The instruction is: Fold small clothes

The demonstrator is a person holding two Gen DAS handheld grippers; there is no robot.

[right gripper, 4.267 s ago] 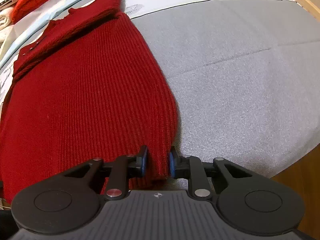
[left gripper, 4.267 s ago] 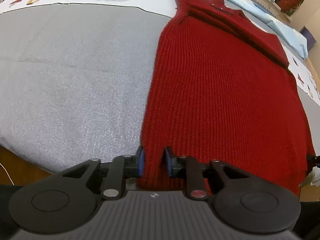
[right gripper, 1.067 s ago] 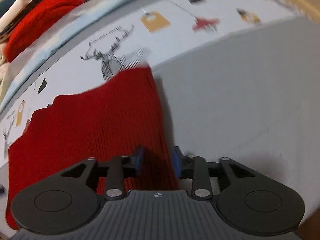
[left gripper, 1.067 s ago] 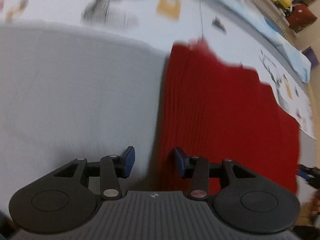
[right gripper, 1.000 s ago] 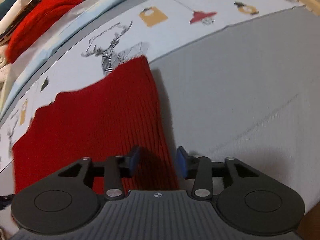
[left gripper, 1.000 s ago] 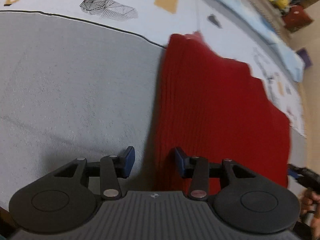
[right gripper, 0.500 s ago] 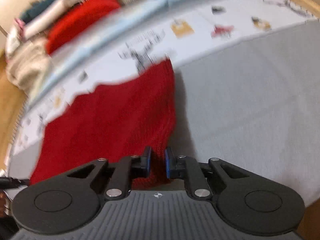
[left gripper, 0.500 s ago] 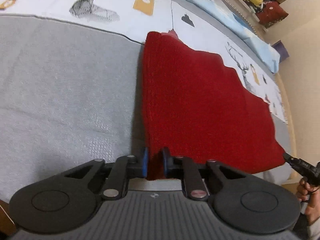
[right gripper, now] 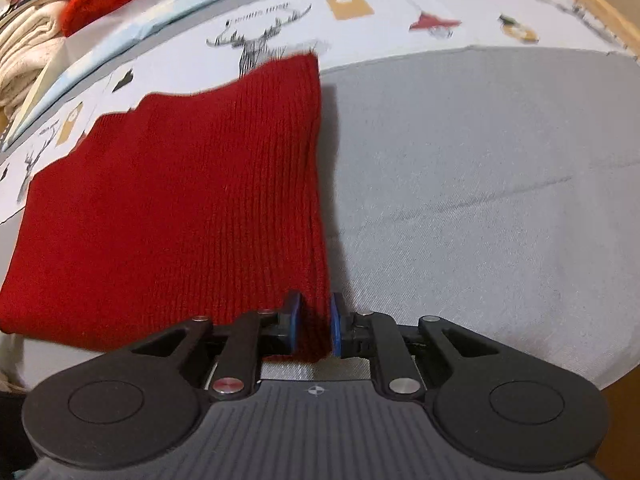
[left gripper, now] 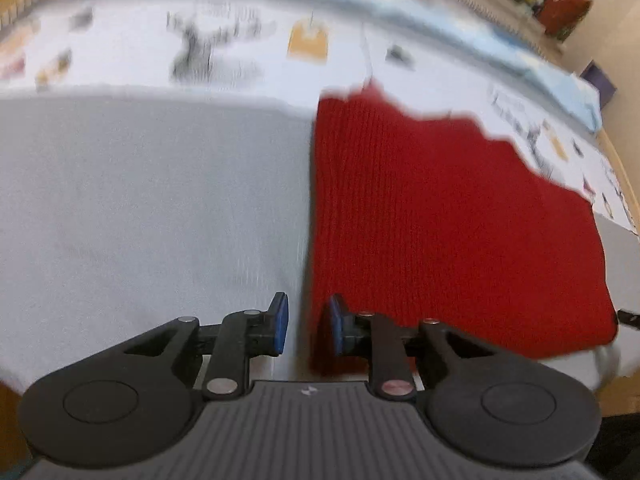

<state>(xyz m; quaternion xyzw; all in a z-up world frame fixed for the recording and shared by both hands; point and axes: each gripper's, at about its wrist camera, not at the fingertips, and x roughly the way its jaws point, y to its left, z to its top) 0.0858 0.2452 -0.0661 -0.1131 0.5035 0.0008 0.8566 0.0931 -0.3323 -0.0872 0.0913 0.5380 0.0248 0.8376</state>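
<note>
Lying between opening jaws of both grippers: red sweater (right gripper: 192,200) corners.

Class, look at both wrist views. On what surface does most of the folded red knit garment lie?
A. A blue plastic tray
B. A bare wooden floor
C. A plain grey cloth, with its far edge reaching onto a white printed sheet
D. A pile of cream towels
C: the red knit garment lies on the grey cloth, and its far edge overlaps the white printed sheet with the deer drawings.
</note>
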